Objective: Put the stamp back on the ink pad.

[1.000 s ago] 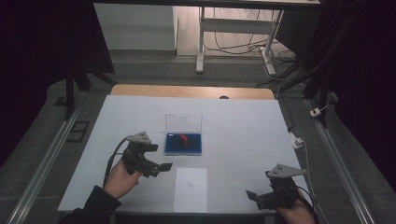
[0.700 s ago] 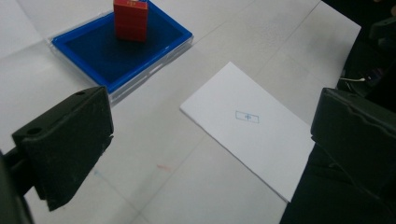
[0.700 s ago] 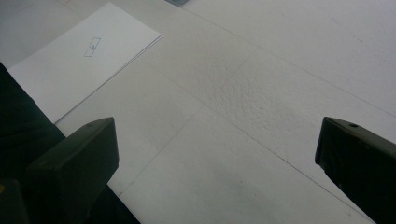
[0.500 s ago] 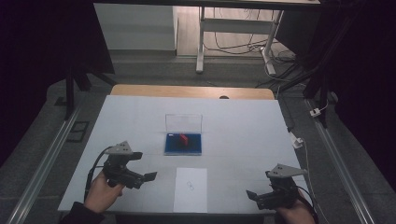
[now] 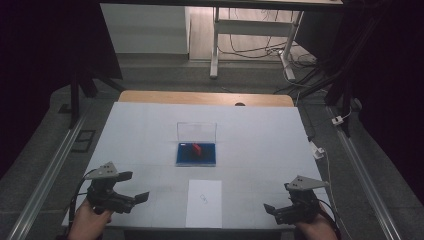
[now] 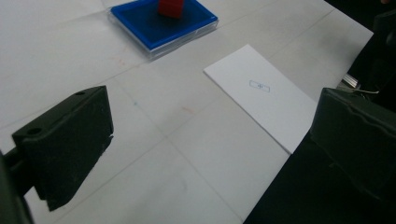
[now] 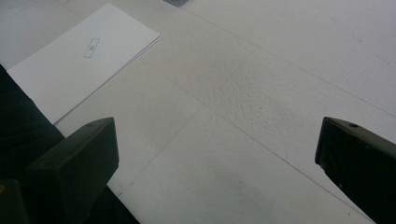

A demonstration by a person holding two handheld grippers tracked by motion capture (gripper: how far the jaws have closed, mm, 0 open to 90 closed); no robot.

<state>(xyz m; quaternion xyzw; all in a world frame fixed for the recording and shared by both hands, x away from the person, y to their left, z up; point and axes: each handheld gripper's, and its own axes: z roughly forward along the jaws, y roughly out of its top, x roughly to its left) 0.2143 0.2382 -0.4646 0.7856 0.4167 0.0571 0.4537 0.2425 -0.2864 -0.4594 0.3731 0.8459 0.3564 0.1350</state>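
left gripper (image 5: 131, 190): jaws spread, empty, near-left table edge | right gripper (image 5: 274, 209): jaws spread, empty, near-right | red block (image 5: 197, 148) in blue tray (image 5: 195, 155), table centre, ahead of both, beyond paper sheet (image 5: 204, 202) | left looks slightly nearer, block too small to give long axis

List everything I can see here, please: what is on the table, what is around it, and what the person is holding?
Case: one, blue base with a clear lid standing open, middle of the table.
Red block: one, red, on the blue base.
Paper sheet: one, white with a small printed mark, near edge of the table, in front of the case.
Table: one, white top with a wooden strip along the far edge.
Stand: one, white, on the floor beyond the table, cables beside it.
Left gripper: one, black, jaws open, near left corner, held in a hand.
Right gripper: one, black, jaws open, near right corner, held in a hand.
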